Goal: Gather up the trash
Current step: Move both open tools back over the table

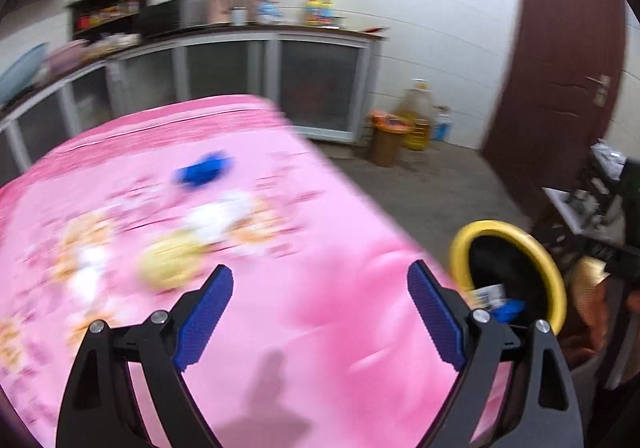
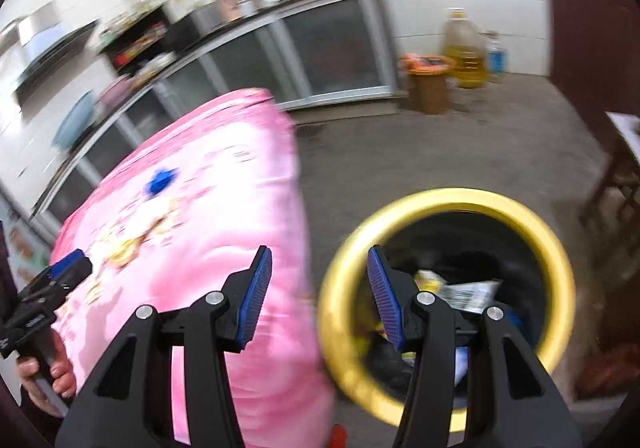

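A table with a pink patterned cloth (image 1: 312,328) holds a crumpled blue piece of trash (image 1: 204,170), a white piece (image 1: 216,216) and a yellowish piece (image 1: 170,258), all blurred. My left gripper (image 1: 320,288) is open and empty above the near part of the cloth. A yellow-rimmed black bin (image 2: 448,308) stands on the floor right of the table, with wrappers (image 2: 468,292) inside; it also shows in the left wrist view (image 1: 512,272). My right gripper (image 2: 320,288) is open and empty, over the gap between table edge and bin rim. The blue piece also shows in the right wrist view (image 2: 160,180).
A long counter with glass-front cabinets (image 1: 256,80) runs along the back wall. A brown bin with an orange lid (image 1: 388,136) and a large oil jug (image 1: 418,116) stand by the wall. A dark red door (image 1: 560,60) is at the right. The left gripper body (image 2: 44,292) shows at left.
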`<action>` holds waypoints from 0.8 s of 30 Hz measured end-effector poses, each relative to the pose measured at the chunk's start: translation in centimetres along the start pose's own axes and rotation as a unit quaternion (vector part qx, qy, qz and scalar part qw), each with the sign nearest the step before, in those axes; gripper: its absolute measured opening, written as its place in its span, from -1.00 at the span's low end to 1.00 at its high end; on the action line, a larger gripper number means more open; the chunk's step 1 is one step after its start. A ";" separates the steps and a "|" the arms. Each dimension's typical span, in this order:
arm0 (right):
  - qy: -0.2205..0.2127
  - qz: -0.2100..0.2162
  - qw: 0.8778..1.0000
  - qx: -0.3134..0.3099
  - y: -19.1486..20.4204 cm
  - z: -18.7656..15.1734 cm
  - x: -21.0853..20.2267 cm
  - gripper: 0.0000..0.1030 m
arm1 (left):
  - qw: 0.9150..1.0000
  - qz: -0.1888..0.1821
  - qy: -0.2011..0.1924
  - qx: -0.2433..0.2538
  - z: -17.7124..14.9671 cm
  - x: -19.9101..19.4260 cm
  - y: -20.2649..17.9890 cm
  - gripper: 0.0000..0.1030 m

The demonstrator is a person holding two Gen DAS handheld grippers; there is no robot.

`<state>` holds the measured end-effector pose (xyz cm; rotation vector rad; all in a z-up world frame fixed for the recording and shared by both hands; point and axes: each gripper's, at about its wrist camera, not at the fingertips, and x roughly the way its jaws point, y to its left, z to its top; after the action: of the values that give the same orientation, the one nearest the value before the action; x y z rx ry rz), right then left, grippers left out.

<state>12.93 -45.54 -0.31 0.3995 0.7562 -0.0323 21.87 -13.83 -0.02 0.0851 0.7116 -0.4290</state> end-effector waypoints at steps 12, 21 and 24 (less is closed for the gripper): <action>0.082 0.102 0.987 -0.087 13.5 1.1 7.9 -0.06 | 0.989 0.122 0.014 -0.085 -4.8 -4.3 15.3 0.68; 0.103 0.103 0.981 -0.131 18.5 1.7 12.7 -0.06 | 0.987 0.118 0.026 -0.108 -4.6 -1.5 18.2 0.68; 0.110 0.103 0.980 -0.129 19.0 2.3 14.3 -0.06 | 0.987 0.114 0.024 -0.111 -4.2 -0.7 18.3 0.68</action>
<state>28.11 -27.19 -1.95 0.2328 0.9213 0.3077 26.30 3.96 -3.98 -0.0329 0.7837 -0.1270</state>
